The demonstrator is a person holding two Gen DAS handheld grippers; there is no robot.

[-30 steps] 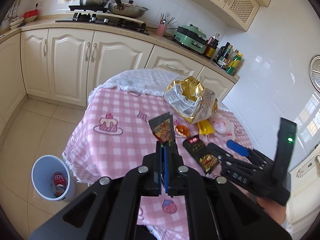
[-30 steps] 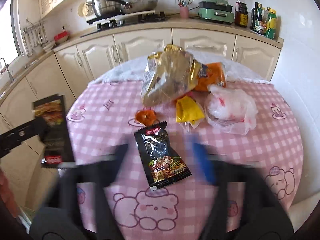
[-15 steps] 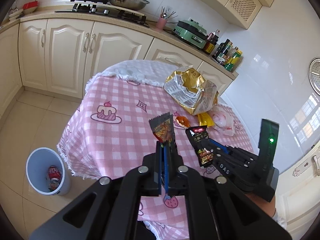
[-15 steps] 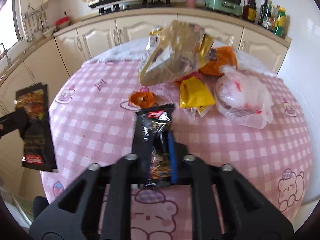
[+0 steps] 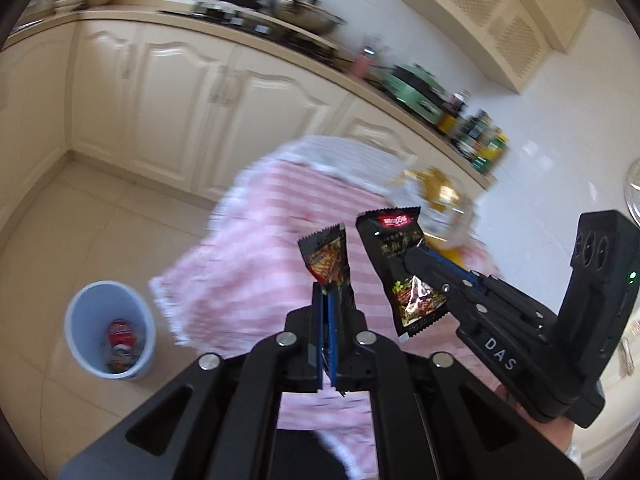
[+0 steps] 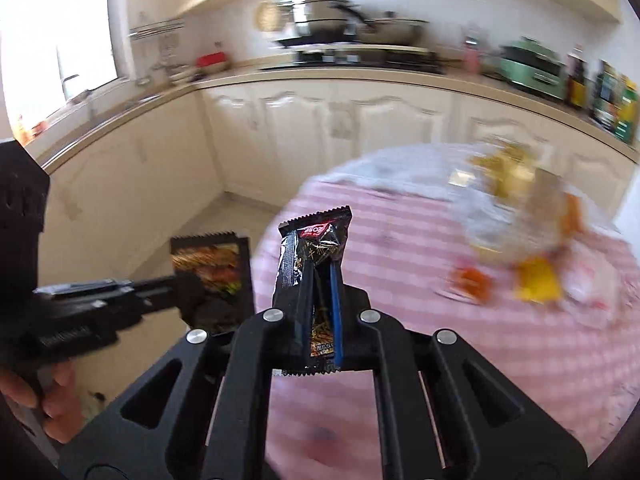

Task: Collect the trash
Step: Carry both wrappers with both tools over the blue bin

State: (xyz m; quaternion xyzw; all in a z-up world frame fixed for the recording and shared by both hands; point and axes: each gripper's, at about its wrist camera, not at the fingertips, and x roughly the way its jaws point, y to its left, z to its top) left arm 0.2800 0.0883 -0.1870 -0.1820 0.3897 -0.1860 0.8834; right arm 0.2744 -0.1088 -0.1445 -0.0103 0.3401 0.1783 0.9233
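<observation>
Both wrappers lifted; carry to bin was in hand.
Left gripper [image 5: 326,300] clamped wrapper [image 5: 326,258]; right gripper [image 6: 322,280] clamped packet [image 6: 316,248] (over tablecloth [image 5: 256,260]). Next: release above bin [image 5: 110,330].

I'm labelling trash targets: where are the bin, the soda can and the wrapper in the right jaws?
Bin [image 5: 76,344]: left wrist view, near wall.
Soda can [image 5: 120,334]: left wrist view, red side.
Wrapper [image 6: 316,240]: right wrist view, upper panel.

Both grippers, left gripper [image 5: 326,300] and right gripper [image 5: 414,258], clamp snack wrappers above the bin [image 5: 110,330]
</observation>
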